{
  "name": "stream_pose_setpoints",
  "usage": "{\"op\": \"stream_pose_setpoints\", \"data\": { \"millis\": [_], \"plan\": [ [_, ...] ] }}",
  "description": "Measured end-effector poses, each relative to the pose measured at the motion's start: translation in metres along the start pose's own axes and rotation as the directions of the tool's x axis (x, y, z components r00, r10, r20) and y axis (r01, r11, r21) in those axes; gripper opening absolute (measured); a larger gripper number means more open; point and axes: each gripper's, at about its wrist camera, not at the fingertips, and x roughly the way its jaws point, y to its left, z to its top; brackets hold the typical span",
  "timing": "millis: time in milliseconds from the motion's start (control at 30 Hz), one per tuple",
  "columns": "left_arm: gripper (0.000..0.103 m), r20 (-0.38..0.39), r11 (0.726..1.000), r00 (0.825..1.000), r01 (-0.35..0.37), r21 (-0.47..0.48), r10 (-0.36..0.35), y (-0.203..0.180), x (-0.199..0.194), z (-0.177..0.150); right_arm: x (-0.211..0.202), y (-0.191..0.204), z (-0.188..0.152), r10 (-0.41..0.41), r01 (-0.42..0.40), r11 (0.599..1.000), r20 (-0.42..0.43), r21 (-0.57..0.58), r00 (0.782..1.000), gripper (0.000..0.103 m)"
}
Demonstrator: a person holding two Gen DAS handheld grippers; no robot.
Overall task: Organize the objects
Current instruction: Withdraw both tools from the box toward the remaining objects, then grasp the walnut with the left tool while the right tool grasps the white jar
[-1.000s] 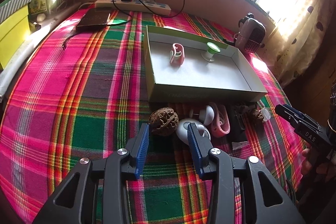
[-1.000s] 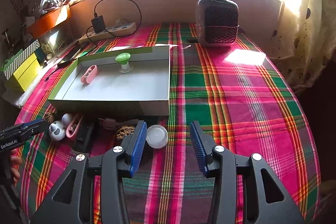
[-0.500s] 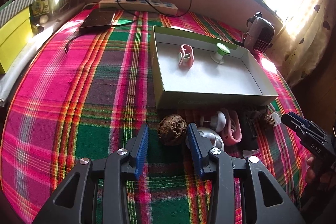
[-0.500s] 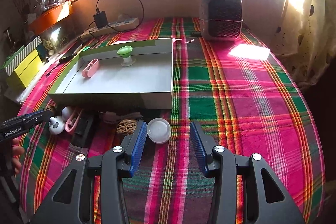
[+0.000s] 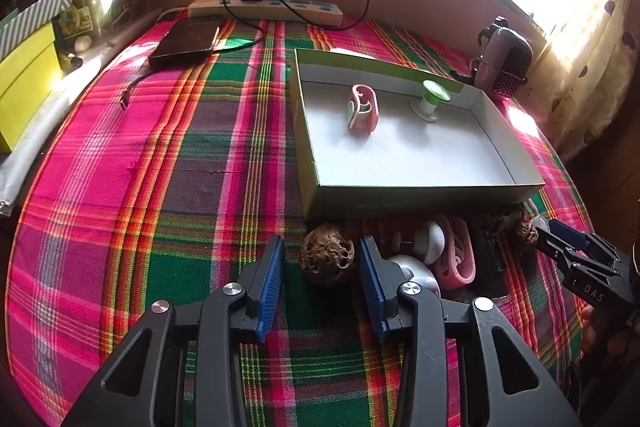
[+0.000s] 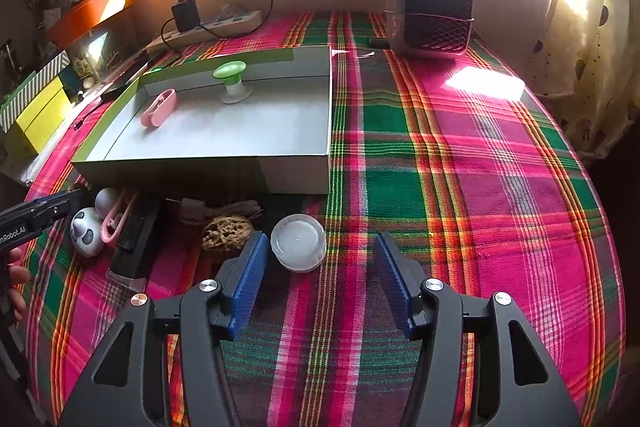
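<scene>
A shallow green-edged box (image 5: pixel 420 199) (image 6: pixel 200 169) holds a pink clip (image 5: pixel 362 107) (image 6: pixel 158 103) and a green-topped spool (image 5: pixel 432 97) (image 6: pixel 232 79). A row of small objects lies along its near wall. My left gripper (image 5: pixel 320 259) is open, its fingers either side of a brown wrinkled walnut (image 5: pixel 328 259), not touching it. My right gripper (image 6: pixel 320 255) is open; a clear round lid (image 6: pixel 298 241) lies between its fingertips, nearer the left one. A second walnut (image 6: pixel 226 231) lies left of that finger.
Also in the row: a white panda ball (image 6: pixel 86 231), a white knob (image 5: pixel 430 241), a pink clip (image 5: pixel 456 259) and a black block (image 6: pixel 134 231). A small heater (image 6: pixel 430 15), a power strip (image 5: pixel 266 9) and a dark tablet (image 5: pixel 186 41) stand at the back.
My left gripper has moved forward and right, so the walnut now sits between its fingers. My right gripper has moved forward towards the clear lid.
</scene>
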Motion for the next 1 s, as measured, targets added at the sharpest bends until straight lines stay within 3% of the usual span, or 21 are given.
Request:
{"op": "stream_pose_setpoints", "data": {
  "millis": [400, 733, 1000],
  "plan": [
    [0.036, 0.012, 0.997, 0.999, -0.053, 0.053, 0.053, -0.0082, 0.0034, 0.0005, 0.0081, 0.0015, 0.0035, -0.035, 0.035, 0.999, -0.005, -0.034, 0.999, 0.056],
    [0.035, 0.02, 0.998, 0.999, -0.05, 0.042, 0.049, -0.0064, 0.0023, -0.0008, 0.0084, 0.0021, 0.0037, -0.038, 0.038, 0.999, -0.004, -0.035, 0.999, 0.056],
    [0.028, 0.022, 0.997, 0.998, -0.062, 0.041, 0.062, -0.0049, 0.0016, -0.001, 0.0076, 0.0017, 0.0031, -0.035, 0.035, 0.999, -0.002, -0.036, 0.999, 0.052]
  ]
}}
